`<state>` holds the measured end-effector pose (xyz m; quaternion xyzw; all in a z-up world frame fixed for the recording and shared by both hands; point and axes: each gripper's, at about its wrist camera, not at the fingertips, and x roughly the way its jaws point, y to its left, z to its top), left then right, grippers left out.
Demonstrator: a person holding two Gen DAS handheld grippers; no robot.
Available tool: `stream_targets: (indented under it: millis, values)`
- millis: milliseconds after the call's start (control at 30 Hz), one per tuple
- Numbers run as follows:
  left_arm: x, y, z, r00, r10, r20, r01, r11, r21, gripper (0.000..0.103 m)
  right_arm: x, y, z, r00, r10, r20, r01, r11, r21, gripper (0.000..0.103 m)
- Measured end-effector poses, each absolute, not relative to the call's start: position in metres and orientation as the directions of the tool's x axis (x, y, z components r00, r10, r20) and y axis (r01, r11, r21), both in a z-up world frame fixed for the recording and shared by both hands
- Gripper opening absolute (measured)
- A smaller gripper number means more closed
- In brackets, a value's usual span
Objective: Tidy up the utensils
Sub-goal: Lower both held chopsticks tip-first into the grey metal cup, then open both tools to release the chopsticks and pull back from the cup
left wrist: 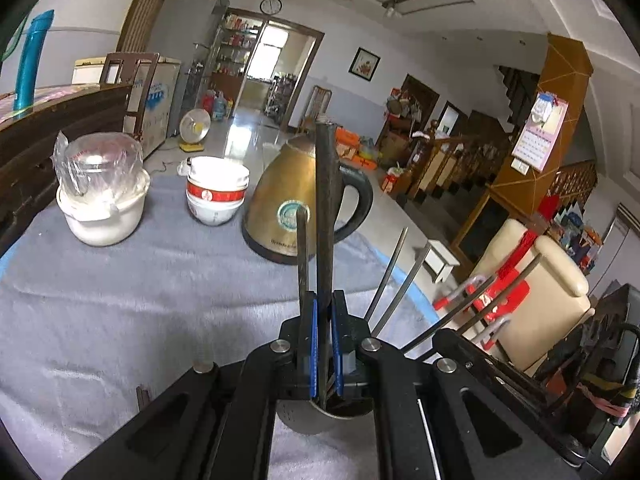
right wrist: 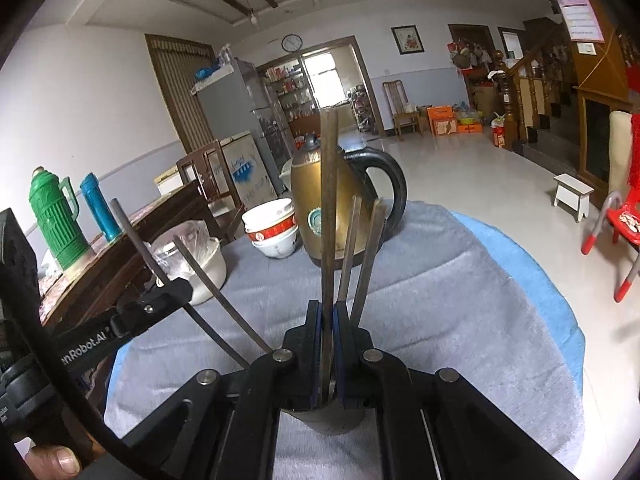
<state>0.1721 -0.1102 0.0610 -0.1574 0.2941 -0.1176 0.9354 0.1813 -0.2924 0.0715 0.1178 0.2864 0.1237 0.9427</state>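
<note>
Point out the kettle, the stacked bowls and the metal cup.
kettle (left wrist: pixel 276 208), left wrist view, on its gold body.
stacked bowls (right wrist: pixel 272 226), right wrist view, on the red band.
metal cup (right wrist: pixel 328 420), right wrist view, on its outer wall.

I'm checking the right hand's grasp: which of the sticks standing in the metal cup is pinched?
The tallest, upright stick sits clamped between the pads of the right hand-held gripper; the two shorter sticks beside it lean right, free, in the cup.
</note>
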Motion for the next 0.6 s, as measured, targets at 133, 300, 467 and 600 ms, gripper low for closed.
stream_targets:
  millis: [133, 300, 467, 600]
  values:
    - [0.175, -0.113, 0.055, 0.776, -0.319, -0.544, 0.131, 0.925, -0.355, 0.007, 0.186, -0.289, 0.065, 0.783, 0.306, -0.542, -0.167, 0.942, 0.29, 0.006]
    - [0.173, -0.112, 0.056, 0.764, -0.321, -0.559, 0.128, 0.926, -0.356, 0.007, 0.192, -0.288, 0.058, 0.756, 0.301, -0.581, -0.156, 0.946, 0.286, 0.007]
    - [0.166, -0.103, 0.068, 0.775, -0.313, -0.548, 0.124, 0.927, -0.353, 0.033, 0.188, -0.291, 0.065, 0.761, 0.279, -0.585, -0.144, 0.953, 0.267, 0.017]
    - [0.148, -0.089, 0.081, 0.802, -0.296, -0.518, 0.118, 0.93, -0.348, 0.041, 0.175, -0.298, 0.081, 0.796, 0.251, -0.551, -0.122, 0.958, 0.26, 0.054]
